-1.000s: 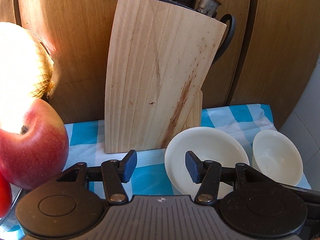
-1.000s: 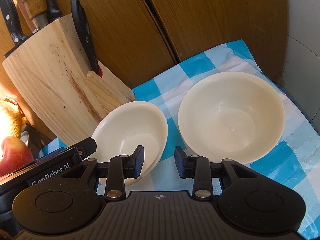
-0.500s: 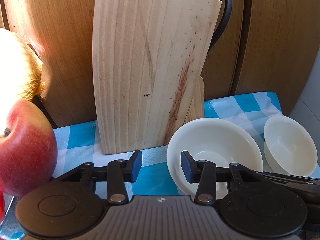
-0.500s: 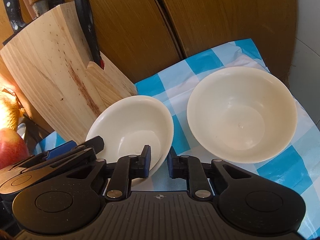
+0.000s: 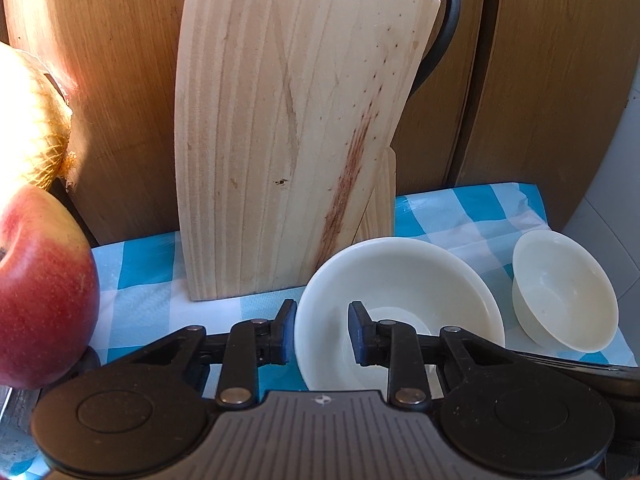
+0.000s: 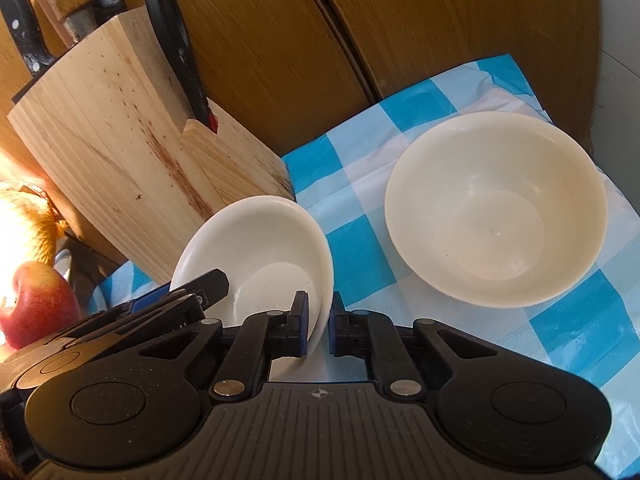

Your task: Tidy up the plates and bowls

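Right gripper (image 6: 318,330) pinching rim of shallow bowl (image 6: 256,256), apparently tilted; left gripper (image 5: 322,330) wide, straddling same rim; next: lift, nest with deeper bowl (image 6: 496,232).

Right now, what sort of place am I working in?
Likely a home kitchen counter: a wooden knife block holding knives and scissors, cream bowls on a blue checked cloth, and a red apple.

The right gripper (image 6: 318,322) is closed almost fully, its blue-padded fingers (image 6: 301,328) pinching the near rim of a shallow white dish (image 6: 256,256). The left gripper (image 5: 322,330) sits level beside it, jaws parted, one finger over the dish, one outside.
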A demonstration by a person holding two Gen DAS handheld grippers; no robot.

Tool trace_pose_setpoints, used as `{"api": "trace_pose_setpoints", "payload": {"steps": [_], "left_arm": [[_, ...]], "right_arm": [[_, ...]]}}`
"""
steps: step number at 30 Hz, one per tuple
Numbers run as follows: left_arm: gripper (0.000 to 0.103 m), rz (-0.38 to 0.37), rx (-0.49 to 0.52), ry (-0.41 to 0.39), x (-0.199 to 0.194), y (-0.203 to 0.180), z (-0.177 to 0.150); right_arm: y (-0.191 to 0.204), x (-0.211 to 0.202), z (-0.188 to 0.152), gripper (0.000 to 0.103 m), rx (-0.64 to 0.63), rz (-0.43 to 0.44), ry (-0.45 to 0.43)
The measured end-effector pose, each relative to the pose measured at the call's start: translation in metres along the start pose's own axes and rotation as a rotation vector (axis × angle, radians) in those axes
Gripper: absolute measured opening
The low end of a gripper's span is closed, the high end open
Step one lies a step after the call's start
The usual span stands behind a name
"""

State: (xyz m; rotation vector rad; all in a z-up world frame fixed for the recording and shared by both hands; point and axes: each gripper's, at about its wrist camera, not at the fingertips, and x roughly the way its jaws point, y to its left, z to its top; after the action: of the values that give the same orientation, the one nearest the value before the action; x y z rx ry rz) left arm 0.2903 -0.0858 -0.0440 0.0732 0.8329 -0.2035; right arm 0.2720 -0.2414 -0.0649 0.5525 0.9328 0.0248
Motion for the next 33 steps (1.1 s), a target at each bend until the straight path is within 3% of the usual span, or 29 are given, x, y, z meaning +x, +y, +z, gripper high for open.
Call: {"api": "trace_pose_setpoints", "payload": {"steps": [10,13,18,21,28,33], "left_arm": [[0.022,-0.012,0.013,0.047,-0.004,0.005,-0.001],[0.023,0.010,0.029,0.052,0.000,0.005,-0.006],[0.023,0.053,0.072,0.023,0.003,0.002,-0.010],[0.023,0.064,0.098,0.014,0.005,-0.001,-0.013],[0.024,0.064,0.086,0.005,0.005,-0.001,-0.015],[0.021,0.054,0.067,0.014,0.002,0.002,-0.016]], "right_arm": [[0.004,-0.006,-0.008,0.015,0.003,0.004,0.053],[0.008,-0.004,-0.010,0.028,-0.018,-0.028,0.040],[0.008,-0.003,-0.007,0.032,-0.033,-0.059,0.013],[0.008,-0.001,-0.006,0.031,-0.050,-0.069,0.005],[0.010,-0.001,-0.005,0.015,-0.071,-0.060,0.000],[0.012,-0.003,-0.005,0.013,-0.069,-0.048,-0.001]]}}
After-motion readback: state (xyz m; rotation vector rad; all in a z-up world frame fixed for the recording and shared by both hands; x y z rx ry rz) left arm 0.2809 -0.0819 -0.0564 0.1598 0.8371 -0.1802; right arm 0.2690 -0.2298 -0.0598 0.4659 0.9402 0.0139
